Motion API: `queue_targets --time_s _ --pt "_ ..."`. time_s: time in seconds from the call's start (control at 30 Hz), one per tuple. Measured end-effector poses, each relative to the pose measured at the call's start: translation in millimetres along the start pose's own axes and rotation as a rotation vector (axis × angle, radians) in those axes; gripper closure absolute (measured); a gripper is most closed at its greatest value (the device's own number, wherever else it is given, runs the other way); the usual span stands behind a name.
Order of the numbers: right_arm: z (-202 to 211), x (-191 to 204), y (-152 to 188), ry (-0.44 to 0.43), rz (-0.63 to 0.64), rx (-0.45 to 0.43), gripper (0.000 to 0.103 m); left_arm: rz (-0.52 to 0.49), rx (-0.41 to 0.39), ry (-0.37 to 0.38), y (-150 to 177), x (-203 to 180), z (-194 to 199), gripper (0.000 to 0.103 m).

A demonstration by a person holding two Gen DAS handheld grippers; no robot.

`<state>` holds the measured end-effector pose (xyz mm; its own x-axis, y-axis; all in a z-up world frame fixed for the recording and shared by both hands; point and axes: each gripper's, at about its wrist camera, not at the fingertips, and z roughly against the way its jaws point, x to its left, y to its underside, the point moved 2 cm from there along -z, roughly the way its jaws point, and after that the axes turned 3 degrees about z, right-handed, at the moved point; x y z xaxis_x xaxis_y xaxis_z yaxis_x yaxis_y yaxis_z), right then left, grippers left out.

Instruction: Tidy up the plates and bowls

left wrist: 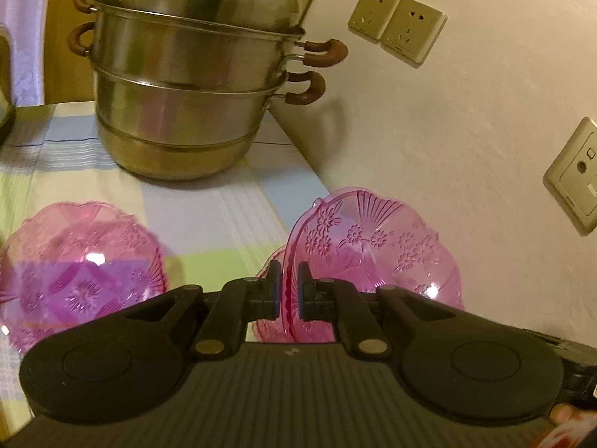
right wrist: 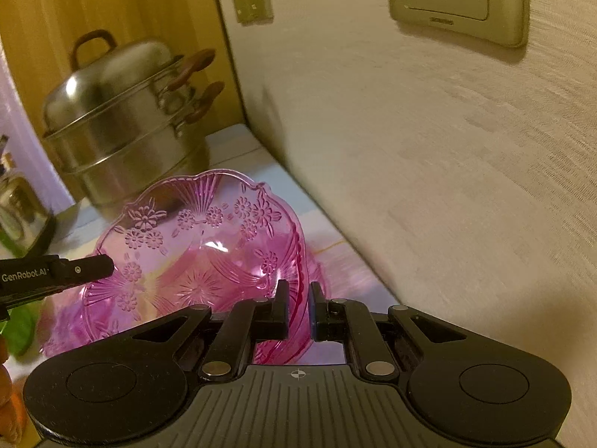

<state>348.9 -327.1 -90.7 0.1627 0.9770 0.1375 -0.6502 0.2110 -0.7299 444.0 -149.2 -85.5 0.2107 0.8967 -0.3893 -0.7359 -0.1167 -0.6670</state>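
Observation:
My left gripper (left wrist: 289,283) is shut on the rim of a pink see-through bowl (left wrist: 373,254) with a flower pattern, held tilted off the checked tablecloth (left wrist: 209,216) beside the wall. A second pink bowl (left wrist: 82,272) lies on the cloth to the left. My right gripper (right wrist: 298,298) is shut on the right rim of a pink flowered bowl (right wrist: 194,254). A finger (right wrist: 89,267) of my left gripper reaches this bowl's left rim. Whether both grippers hold the same bowl I cannot tell. More pink plastic (right wrist: 59,328) shows blurred underneath.
A tall steel steamer pot (left wrist: 186,86) with brown handles stands at the back of the table, also in the right wrist view (right wrist: 123,130). The wall with sockets (left wrist: 397,24) runs close along the right. A shiny metal item (right wrist: 18,205) sits at the far left.

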Motion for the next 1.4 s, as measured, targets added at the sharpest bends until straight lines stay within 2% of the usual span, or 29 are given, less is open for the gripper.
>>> queue_targets --time_s 0.2,0.63,1.4 --pt "-14 -5 -2 0.029 -0.008 0.002 0.093 -0.016 0.014 -0.012 0 5 -24 0.096" --pt "-59 -8 2 0.053 -0.005 0.071 0.093 -0.036 0.051 -0.041 13 13 -49 0.096" --pt "-68 -12 3 0.045 -0.016 0.083 0.093 -0.034 0.066 -0.058 16 15 -58 0.096"
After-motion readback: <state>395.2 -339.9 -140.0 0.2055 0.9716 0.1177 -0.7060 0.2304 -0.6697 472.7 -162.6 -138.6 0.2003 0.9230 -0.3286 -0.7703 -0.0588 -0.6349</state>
